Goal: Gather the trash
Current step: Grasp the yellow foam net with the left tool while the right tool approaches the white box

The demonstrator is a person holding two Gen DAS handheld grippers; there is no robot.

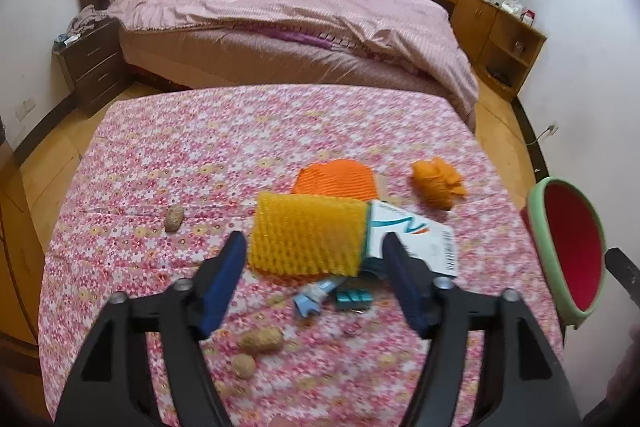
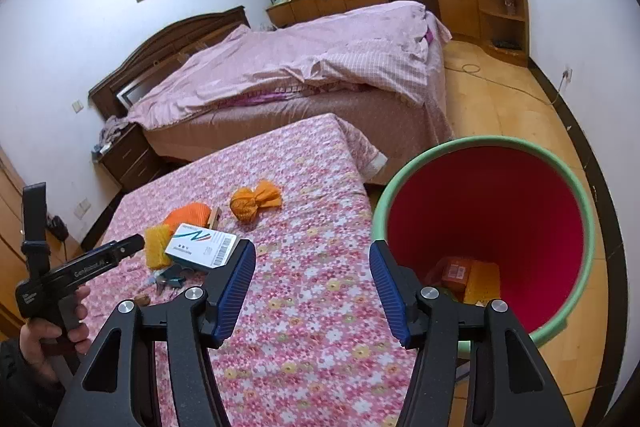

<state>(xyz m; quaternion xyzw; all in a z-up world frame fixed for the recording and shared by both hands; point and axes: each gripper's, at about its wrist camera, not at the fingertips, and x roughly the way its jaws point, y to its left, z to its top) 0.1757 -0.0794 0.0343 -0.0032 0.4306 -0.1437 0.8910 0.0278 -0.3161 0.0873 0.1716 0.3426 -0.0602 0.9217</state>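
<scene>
Task partly done: the bin (image 2: 486, 227) right of the table (image 2: 312, 307) holds some boxes, while foam net (image 1: 308, 235), white box (image 1: 416, 239) and peanuts (image 1: 260, 341) remain on the table; left gripper (image 1: 316, 259) and right gripper (image 2: 312, 287) both gape, empty.

Left gripper (image 1: 314, 259): black plastic frame, two angled arms, silver round screws at the pivots. Fingers (image 1: 224, 283) faced with dark blue ribbed pads.

Right gripper (image 2: 312, 291): same build, black arms with triangular cut-outs, silver screws, blue ribbed pads (image 2: 236, 291).

From the right wrist view the left gripper shows a black pistol-style handle with small white lettering. Hand (image 2: 48, 331) on it; dark sleeve (image 2: 20, 387) at the wrist.
</scene>
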